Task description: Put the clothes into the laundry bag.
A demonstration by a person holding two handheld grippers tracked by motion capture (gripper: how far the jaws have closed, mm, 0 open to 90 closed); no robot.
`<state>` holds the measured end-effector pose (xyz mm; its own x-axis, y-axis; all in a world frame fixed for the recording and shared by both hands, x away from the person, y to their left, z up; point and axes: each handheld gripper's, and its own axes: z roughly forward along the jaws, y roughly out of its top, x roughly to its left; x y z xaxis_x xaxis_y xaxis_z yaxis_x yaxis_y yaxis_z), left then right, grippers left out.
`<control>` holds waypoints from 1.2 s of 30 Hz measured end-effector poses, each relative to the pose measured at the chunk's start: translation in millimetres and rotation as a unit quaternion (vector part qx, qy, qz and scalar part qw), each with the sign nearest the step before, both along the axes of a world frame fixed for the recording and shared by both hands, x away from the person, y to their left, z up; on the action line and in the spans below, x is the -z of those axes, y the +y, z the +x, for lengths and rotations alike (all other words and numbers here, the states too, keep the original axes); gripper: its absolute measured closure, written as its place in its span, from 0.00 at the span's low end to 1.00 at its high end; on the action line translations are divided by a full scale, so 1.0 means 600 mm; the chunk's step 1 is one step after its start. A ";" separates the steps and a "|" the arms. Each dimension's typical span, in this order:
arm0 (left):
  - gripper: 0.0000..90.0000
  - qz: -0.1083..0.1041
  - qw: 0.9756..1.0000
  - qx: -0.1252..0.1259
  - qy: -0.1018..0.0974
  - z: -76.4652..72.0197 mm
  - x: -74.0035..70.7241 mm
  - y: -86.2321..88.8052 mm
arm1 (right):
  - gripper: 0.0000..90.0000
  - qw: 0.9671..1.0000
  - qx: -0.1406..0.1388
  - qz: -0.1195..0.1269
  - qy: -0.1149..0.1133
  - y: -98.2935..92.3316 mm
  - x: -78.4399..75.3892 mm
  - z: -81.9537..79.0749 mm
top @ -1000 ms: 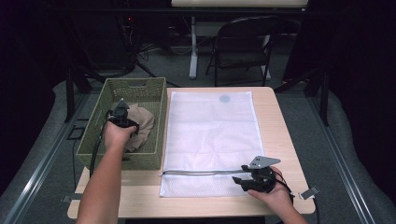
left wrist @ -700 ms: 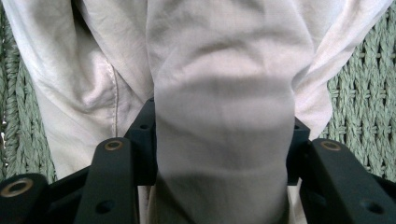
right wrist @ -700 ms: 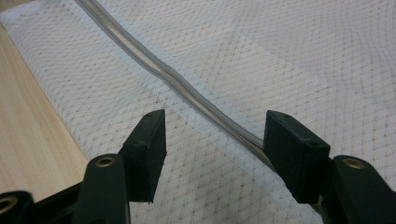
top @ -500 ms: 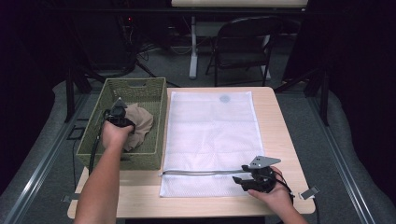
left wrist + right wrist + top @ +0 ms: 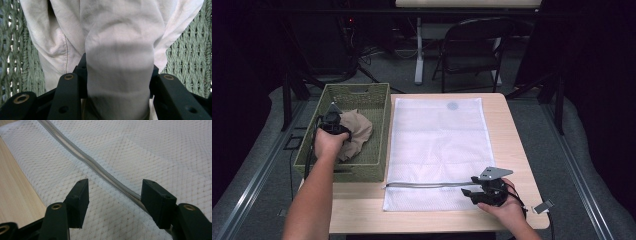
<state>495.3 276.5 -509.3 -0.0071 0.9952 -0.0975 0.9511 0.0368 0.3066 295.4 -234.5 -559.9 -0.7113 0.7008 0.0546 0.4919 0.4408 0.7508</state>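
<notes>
While the right claw (image 5: 468, 190) gapes over the mesh bag (image 5: 439, 145), the left claw (image 5: 119, 82), just closing, clamps the beige cloth (image 5: 117, 50).

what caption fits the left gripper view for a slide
Left hand-held gripper closing on a fold of beige cloth inside the green woven basket.

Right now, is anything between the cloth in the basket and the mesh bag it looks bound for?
Yes: the basket's right wall stands between the cloth and the mesh bag, so lift over it. The bag's zipper also looks closed.

Beige cloth (image 5: 117, 50) cut off top, hides left tool pads.
</notes>
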 end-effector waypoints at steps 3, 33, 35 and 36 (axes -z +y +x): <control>0.62 -0.002 1.000 0.001 0.000 -0.001 -0.004 0.002 | 0.43 1.000 0.000 0.000 0.000 0.000 0.000 0.000; 0.62 -0.007 0.998 0.047 -0.050 -0.026 -0.088 -0.014 | 0.44 1.000 0.002 -0.005 -0.002 0.001 0.000 0.000; 0.62 -0.006 0.997 0.051 -0.054 -0.028 -0.097 -0.018 | 0.44 1.000 0.002 -0.005 -0.003 0.001 0.000 -0.001; 0.62 -0.008 0.997 0.053 -0.057 -0.029 -0.101 -0.019 | 0.44 1.000 0.000 -0.005 -0.002 0.001 0.000 0.000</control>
<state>477.8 264.9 -449.0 0.1102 0.9881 -0.1071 0.9087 -0.0565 0.4136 295.1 -234.0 -559.8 -0.7116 0.7012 0.0440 0.4884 0.4487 0.7484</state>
